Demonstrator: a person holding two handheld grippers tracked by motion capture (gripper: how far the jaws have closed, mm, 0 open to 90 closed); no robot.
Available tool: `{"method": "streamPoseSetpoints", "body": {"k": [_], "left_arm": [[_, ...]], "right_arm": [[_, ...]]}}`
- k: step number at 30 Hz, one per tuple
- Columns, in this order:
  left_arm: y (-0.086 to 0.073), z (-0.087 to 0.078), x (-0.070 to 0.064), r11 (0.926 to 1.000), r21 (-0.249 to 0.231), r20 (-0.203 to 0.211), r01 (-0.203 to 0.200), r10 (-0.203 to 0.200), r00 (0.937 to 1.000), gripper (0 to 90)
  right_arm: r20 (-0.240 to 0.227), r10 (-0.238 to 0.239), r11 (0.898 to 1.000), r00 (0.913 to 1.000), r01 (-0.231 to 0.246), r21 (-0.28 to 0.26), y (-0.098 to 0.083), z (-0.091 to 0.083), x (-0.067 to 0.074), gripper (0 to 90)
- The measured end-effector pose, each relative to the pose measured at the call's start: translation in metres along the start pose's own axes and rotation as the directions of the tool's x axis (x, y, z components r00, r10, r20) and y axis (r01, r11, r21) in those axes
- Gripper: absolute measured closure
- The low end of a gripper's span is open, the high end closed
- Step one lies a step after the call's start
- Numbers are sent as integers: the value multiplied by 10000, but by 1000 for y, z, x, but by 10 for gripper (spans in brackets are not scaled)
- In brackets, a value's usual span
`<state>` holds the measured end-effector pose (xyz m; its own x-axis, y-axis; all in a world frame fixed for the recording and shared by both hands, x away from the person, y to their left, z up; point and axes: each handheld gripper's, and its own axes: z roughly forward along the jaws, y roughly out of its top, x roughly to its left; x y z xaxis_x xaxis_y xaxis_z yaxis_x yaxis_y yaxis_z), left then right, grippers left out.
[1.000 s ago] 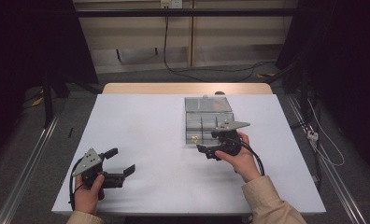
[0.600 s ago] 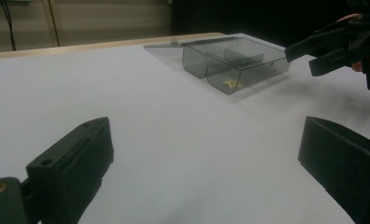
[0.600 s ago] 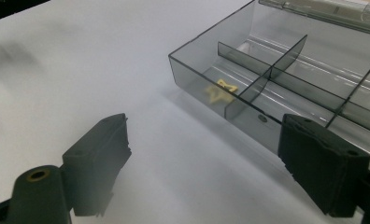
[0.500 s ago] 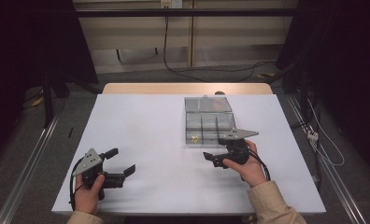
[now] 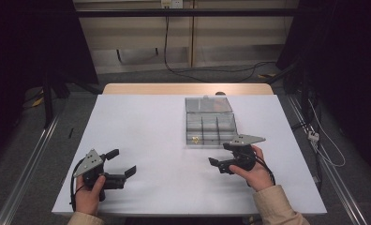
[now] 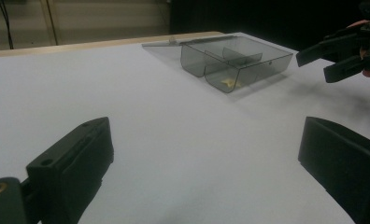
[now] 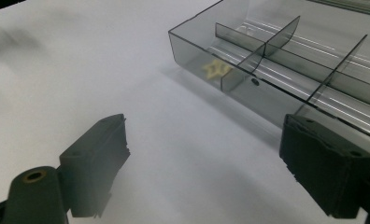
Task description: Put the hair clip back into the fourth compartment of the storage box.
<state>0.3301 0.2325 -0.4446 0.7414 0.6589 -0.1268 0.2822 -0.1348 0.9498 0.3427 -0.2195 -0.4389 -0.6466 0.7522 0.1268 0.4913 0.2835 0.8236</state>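
Open smoky compartment box (image 5: 210,125) flat on table, small yellow piece (image 5: 196,138) inside

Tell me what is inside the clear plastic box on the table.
The box is split by dividers. A small yellow piece lies in its near-left compartment; the others look empty. Its lid lies open behind it, so nothing is covered. What the piece is, I cannot tell.

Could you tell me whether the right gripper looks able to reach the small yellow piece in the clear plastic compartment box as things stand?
Probably yes. The right gripper has open, empty jaws beside the clear plastic compartment box, whose lid lies folded back. The small yellow piece sits uncovered in a near corner compartment, though the dividers leave little room.
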Motion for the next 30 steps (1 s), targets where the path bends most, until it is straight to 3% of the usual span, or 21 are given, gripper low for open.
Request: {"method": "streamPoseSetpoints", "body": {"k": [30], "left_arm": [[1,-1,0,10000,-48,-26,21,-21,10000,33]], "right_arm": [[212,113,9999,9997,-111,-69,-21,-23,-9,149]]}}
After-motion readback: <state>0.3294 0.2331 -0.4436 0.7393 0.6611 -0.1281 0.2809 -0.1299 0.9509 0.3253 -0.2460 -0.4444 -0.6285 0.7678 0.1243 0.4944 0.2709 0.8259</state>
